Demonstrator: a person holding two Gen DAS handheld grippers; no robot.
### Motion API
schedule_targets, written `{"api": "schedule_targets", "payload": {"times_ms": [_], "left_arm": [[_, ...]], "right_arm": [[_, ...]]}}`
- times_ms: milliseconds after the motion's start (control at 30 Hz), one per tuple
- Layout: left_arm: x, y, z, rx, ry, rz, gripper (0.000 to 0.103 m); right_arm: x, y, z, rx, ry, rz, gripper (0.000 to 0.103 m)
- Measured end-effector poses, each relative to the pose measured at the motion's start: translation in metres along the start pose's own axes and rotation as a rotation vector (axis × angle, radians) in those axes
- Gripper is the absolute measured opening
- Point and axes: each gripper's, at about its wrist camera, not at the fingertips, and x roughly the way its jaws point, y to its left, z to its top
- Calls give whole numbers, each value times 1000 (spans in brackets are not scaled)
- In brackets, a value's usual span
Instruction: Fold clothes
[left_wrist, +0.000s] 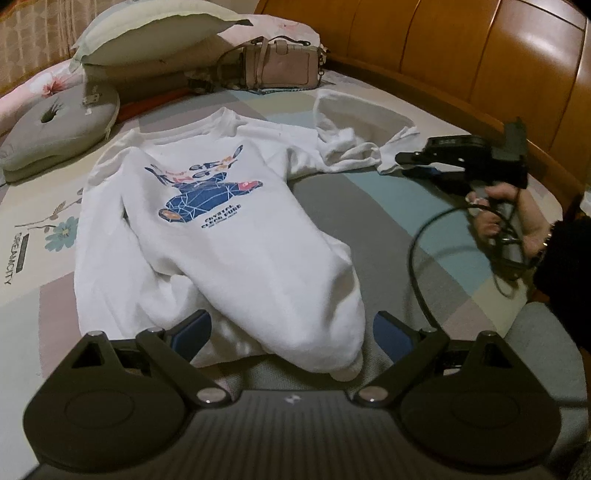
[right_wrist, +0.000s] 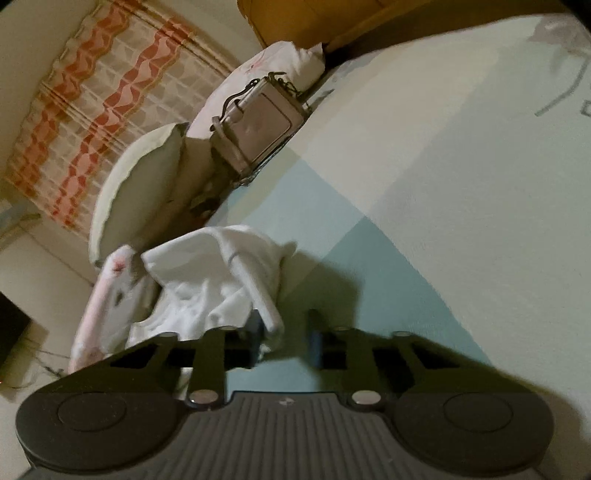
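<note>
A white sweatshirt (left_wrist: 221, 236) with a blue print lies chest up on the bed, its collar at the far end. In the left wrist view my left gripper (left_wrist: 293, 336) is open, its blue pads (left_wrist: 195, 332) on either side of the bunched hem without touching it. One sleeve (left_wrist: 354, 147) stretches out to the right. A hand holds my right gripper (left_wrist: 400, 164) at that sleeve's cuff. In the right wrist view my right gripper (right_wrist: 284, 339) is narrowly open, and the cuff (right_wrist: 267, 314) rests against its left finger, not clamped.
A pink handbag (left_wrist: 280, 62) and pillows (left_wrist: 155, 33) lie at the head of the bed, with a grey cushion (left_wrist: 59, 125) at the left. The wooden headboard (left_wrist: 480, 55) curves along the right. A black cable (left_wrist: 415, 258) hangs from the right gripper over the patterned sheet (left_wrist: 369, 206).
</note>
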Motion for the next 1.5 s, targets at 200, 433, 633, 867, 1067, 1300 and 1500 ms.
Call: {"api": "schedule_targets", "payload": {"times_ms": [200, 433, 633, 867, 1067, 1300, 1500], "left_arm": [[-3, -1, 0, 10, 0, 5, 94], [-7, -2, 0, 13, -12, 5, 94], [-8, -7, 0, 26, -15, -4, 94], [-4, -7, 1, 28, -6, 3, 94], [-3, -11, 1, 38, -5, 0, 94], [-4, -13, 2, 46, -5, 5, 94], [-12, -14, 6, 60, -26, 7, 94]], "right_arm": [[-5, -12, 12, 87, 31, -13, 5], [-47, -14, 49, 22, 19, -102, 5], [-76, -28, 81, 11, -3, -197, 5], [-104, -51, 114, 32, -7, -303, 5], [-129, -76, 137, 81, -23, -391, 5], [-147, -96, 149, 134, -48, -531, 6], [-146, -77, 150, 45, -59, -681, 18]]}}
